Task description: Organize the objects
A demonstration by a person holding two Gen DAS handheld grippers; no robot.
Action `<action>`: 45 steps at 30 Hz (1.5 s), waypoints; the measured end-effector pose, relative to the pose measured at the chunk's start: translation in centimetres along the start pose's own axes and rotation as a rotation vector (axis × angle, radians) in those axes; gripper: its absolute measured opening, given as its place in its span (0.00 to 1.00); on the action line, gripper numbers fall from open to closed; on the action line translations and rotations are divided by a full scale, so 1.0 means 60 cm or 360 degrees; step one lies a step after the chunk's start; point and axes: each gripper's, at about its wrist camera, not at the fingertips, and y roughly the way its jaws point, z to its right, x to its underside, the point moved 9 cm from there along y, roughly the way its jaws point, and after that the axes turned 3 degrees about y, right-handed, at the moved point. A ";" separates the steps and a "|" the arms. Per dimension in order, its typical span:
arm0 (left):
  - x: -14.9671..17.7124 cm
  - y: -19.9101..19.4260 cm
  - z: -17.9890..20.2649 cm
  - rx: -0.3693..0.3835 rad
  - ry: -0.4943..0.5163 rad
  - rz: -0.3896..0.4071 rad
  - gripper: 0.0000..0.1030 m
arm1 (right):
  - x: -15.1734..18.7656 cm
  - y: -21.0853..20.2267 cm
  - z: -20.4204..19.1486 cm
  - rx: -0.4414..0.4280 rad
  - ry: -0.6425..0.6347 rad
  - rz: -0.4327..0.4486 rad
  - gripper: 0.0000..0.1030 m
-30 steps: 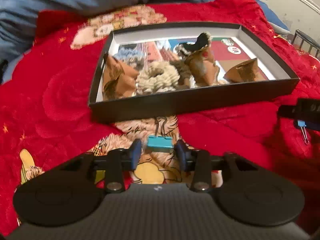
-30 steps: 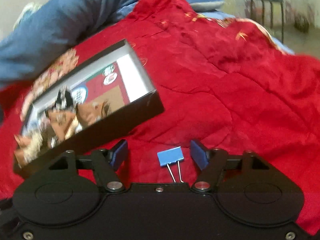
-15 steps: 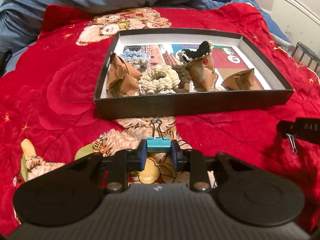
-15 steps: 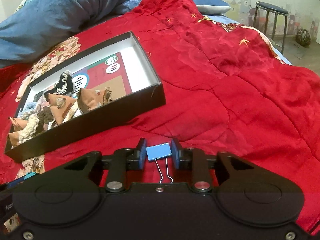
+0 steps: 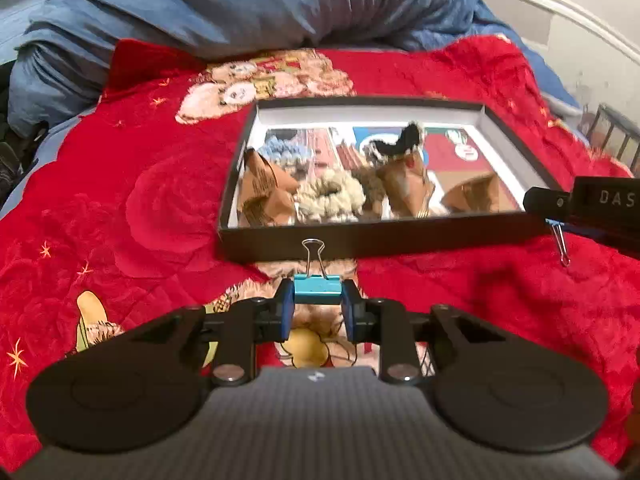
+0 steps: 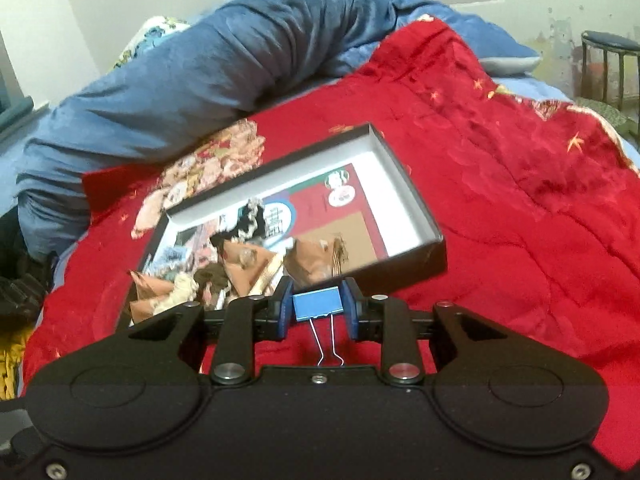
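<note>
While both claws hang over the red bedspread [image 5: 160, 208], each is clamped on a binder clip. L claw [image 5: 318, 312] pinches a teal binder clip [image 5: 317, 295] by its body, wire handles pointing fwd toward the black box [image 5: 360, 242], which sits just ahead on the bed. R claw [image 6: 317, 312] grips a blue binder clip [image 6: 318, 307] w/ wire handles hanging back toward the claw body; it's just short of the box's near wall [image 6: 412, 268]. From the L wrist view, the R claw shows at right edge, clip handles dangling beside the box's right corner. Box holds brown paper packets [image 5: 264, 196], a cream scrunchie [image 5: 332, 196], a light-blue scrunchie [image 5: 286, 152] and a black one [image 5: 408, 138] on a printed liner. Blue duvet [image 6: 192, 80] bunched behind.
</note>
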 end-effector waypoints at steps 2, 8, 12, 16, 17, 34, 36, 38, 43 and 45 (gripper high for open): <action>-0.010 -0.008 -0.003 0.0007 -0.0033 0.0048 0.28 | -0.012 -0.008 -0.005 -0.0012 -0.0001 0.0062 0.25; -0.043 -0.026 -0.012 0.0040 -0.0175 0.0189 0.28 | -0.043 -0.016 -0.010 -0.0069 0.0057 0.0164 0.25; -0.063 -0.030 -0.012 0.0043 -0.0200 0.0266 0.28 | -0.052 -0.014 0.000 -0.0082 0.0111 0.0170 0.25; -0.091 -0.035 0.005 0.0100 -0.0168 0.0334 0.28 | -0.071 -0.008 0.001 -0.0137 0.0135 0.0177 0.25; -0.102 -0.037 0.013 0.0110 -0.0140 0.0370 0.28 | -0.075 -0.003 0.000 -0.0142 0.0137 0.0178 0.25; -0.164 0.093 0.162 0.0173 0.0170 0.0403 0.28 | -0.140 0.129 0.054 -0.0204 0.0365 0.0037 0.25; -0.162 0.101 0.165 0.0171 0.0170 0.0395 0.28 | -0.135 0.135 0.055 -0.0199 0.0368 0.0011 0.25; -0.160 0.108 0.165 0.0171 0.0151 0.0387 0.28 | -0.132 0.139 0.053 -0.0206 0.0356 -0.0003 0.25; -0.160 0.115 0.162 0.0176 0.0106 0.0374 0.30 | -0.124 0.143 0.047 -0.0215 0.0369 -0.0014 0.25; -0.160 0.116 0.160 0.0168 0.0113 0.0376 0.30 | -0.122 0.144 0.048 -0.0218 0.0380 -0.0023 0.25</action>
